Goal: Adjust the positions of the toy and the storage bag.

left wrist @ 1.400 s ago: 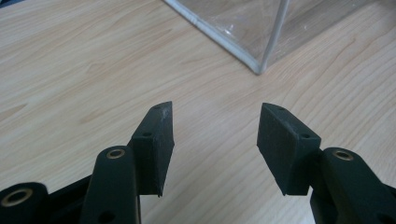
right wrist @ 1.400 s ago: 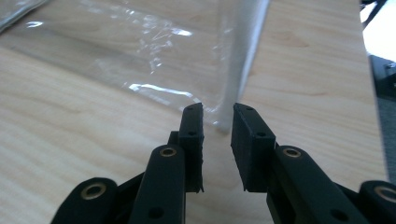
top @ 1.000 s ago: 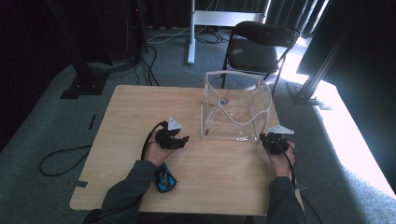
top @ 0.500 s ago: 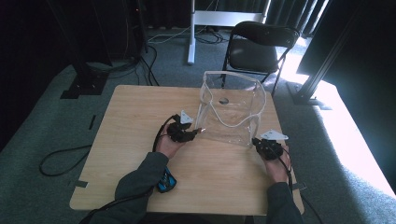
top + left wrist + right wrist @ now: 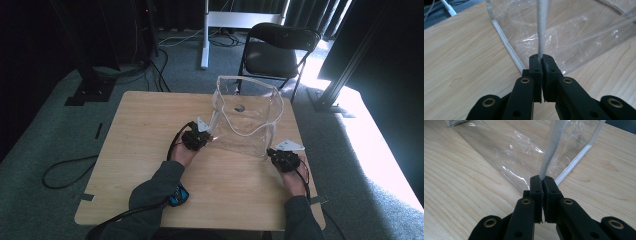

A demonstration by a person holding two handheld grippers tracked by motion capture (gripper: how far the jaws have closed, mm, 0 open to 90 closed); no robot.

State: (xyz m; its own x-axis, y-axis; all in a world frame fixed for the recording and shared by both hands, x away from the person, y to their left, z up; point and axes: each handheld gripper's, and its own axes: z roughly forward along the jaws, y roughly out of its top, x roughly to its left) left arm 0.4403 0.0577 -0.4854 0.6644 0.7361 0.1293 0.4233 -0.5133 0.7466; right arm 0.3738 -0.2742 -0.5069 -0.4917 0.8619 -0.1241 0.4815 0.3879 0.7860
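Both grippers are clenched on the clear plastic bag (image 5: 247,120) standing on the wooden table (image 5: 140,130), the left gripper (image 5: 541,61) and right gripper (image 5: 541,180) each pinching a white-trimmed near edge, seemingly to hold the bag upright and spread open

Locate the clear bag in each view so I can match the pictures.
High view: clear bag at table centre-right, between the grippers.
Left gripper view: upper right, its white edge pinched in the left gripper.
Right gripper view: top centre, white edge pinched in the right gripper.
Shared landmark: wooden table.
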